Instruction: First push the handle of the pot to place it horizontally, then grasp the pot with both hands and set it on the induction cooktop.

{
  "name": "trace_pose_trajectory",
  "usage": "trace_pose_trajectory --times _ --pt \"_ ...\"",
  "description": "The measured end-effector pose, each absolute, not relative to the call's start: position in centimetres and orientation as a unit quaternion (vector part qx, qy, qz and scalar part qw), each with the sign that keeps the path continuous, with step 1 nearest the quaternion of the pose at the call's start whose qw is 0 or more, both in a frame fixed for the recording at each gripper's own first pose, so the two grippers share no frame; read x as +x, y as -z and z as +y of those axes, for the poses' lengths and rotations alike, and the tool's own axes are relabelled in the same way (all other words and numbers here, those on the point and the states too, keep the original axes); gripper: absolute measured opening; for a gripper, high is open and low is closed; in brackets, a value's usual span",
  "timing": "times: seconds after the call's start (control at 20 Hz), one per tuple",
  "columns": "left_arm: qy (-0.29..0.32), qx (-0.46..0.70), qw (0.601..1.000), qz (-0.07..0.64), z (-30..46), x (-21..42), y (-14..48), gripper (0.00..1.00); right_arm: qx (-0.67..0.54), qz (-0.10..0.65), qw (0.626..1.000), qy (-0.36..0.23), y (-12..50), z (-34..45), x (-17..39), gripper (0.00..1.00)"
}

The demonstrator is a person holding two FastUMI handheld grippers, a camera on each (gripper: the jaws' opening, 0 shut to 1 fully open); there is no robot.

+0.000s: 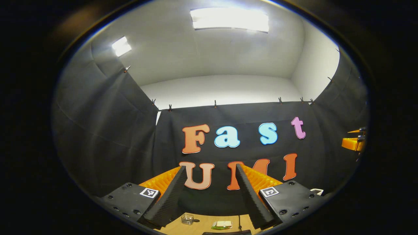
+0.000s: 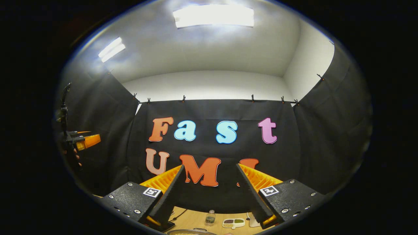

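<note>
Both the left tongs (image 1: 209,195) and the right tongs (image 2: 209,195) gape wide, grasping nothing, raised above the worktop (image 2: 196,220). What may be the pot's rim (image 2: 191,232) peeks below.

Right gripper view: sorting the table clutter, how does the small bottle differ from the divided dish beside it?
The small bottle stands upright and looks clear; the divided dish lies low and white. The bottle is narrow; the dish is wide, with filled compartments. Both rest on the wooden table, apart.
</note>
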State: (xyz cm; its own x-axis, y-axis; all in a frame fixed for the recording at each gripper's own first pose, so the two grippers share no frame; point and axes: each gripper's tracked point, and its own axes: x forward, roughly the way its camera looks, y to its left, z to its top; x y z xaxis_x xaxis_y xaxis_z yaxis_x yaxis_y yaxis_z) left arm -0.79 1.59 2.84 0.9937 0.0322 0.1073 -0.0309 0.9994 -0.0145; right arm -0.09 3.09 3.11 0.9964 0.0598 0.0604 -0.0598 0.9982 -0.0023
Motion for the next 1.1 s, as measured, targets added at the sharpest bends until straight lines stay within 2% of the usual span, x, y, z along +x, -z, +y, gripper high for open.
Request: trace_pose_trajectory --times 0.4,0.7,0.75,0.8,0.95,1.0,1.1 --pt "-0.013 -0.012 0.999 -0.035 1.9 -0.3 -1.2 0.97 0.005 0.008 0.999 -0.04 0.1 3.6 -1.3 0.94" --pt "-0.003 -0.013 1.0 -0.014 0.8 -0.3 0.8 0.97 0.015 0.093 0.994 -0.06 6.6 5.1 -2.8 0.94" --pt "-0.002 -0.013 1.0 -0.013 0.7 -0.4 1.1 0.98 0.019 0.105 0.992 -0.065 7.6 5.4 -3.0 0.97" --pt "-0.002 -0.012 1.0 -0.011 0.7 -0.6 1.2 0.97 0.018 0.115 0.991 -0.067 8.6 5.6 -3.2 0.94" --pt "-0.005 -0.014 1.0 -0.01 0.7 -0.9 1.5 0.98 0.0 0.141 0.987 -0.071 11.7 6.1 -3.9 0.95" --pt "-0.007 -0.015 1.0 -0.01 0.9 -0.9 1.6 0.98 -0.005 0.156 0.985 -0.079 13.2 6.7 -4.3 0.98" --pt "-0.01 -0.017 1.0 -0.01 1.1 -0.9 1.7 0.98 -0.001 0.202 0.974 -0.104 16.4 8.1 -5.2 0.94"
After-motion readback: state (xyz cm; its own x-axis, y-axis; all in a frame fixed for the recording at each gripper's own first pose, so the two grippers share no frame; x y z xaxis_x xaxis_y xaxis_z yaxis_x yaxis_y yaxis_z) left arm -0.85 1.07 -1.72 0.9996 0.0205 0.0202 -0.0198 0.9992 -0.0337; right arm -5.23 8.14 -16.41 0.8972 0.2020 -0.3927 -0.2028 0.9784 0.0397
